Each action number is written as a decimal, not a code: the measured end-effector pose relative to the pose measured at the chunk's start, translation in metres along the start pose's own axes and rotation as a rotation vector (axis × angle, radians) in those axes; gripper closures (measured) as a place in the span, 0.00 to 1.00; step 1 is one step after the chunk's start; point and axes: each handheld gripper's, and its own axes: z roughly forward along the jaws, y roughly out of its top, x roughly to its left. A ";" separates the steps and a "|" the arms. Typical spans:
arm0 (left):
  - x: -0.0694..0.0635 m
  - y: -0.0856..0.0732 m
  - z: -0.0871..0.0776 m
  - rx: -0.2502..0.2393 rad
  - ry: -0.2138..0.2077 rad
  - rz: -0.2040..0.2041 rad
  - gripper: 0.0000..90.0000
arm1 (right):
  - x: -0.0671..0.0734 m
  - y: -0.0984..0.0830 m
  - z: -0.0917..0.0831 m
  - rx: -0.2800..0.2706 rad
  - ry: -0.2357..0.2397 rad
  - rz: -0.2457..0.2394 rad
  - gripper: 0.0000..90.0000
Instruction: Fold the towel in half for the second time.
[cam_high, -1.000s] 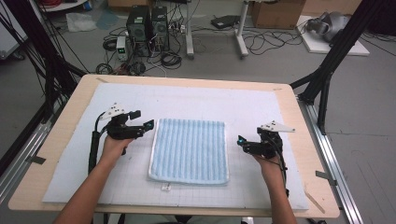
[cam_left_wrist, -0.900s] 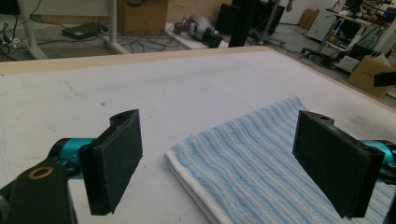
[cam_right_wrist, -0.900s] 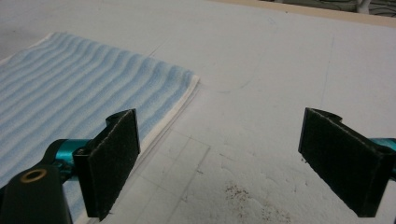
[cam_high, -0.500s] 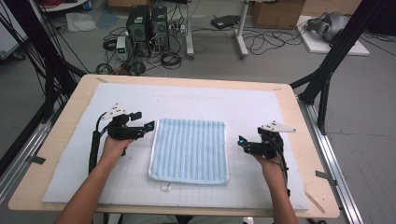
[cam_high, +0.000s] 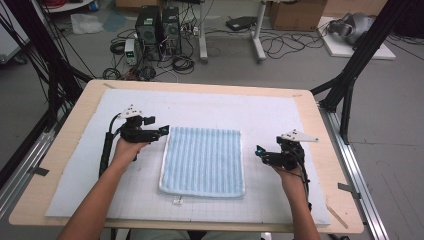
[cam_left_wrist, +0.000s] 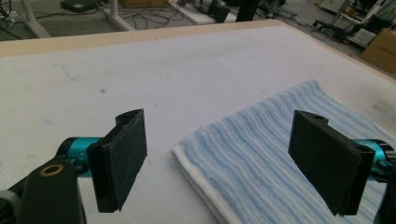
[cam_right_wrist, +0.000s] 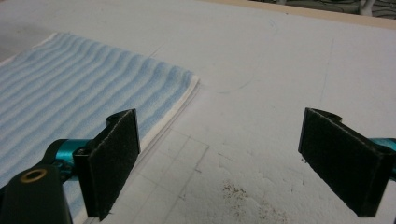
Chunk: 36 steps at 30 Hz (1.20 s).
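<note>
Two claws, one towel, nothing gripped yet.
counter: white gridded mat over a wood top; no shift against the earlier high-view pictures.
towel: blue-striped, folded flat with a white hem, lying between the two claws. Same spot and same outline as a second ago. Tag pokes out at the near edge.
left claw: jaws spread wide, empty. Tips sit just at the towel's far-left corner, same place as half a second ago. In the left gripper view the towel corner lies ahead and low between the jaws, with one jaw over towel and one over bare mat.
right claw: jaws spread wide, empty. Near the towel's right edge but apart from it, roughly mid-edge. In the right gripper view the towel sits off to the left jaw's side; bare mat lies between the jaws.
change: effectively none; both hands are holding position.
read: looks like a staging pause before a fold. Left is lined up for a corner pinch. Right likely needs to close in on the edge first.
risk: pinching only the top layer of the folded stack.
</note>
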 end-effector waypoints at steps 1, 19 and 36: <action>0.001 0.002 0.002 0.010 0.004 0.006 0.23 | 0.000 0.000 0.000 0.003 0.000 0.001 0.13; 0.003 0.006 0.049 0.148 0.038 0.058 0.33 | 0.004 -0.001 0.003 0.019 0.007 -0.003 0.13; 0.003 -0.010 0.063 0.286 0.026 0.161 0.85 | 0.004 -0.002 0.004 0.025 0.012 -0.001 0.13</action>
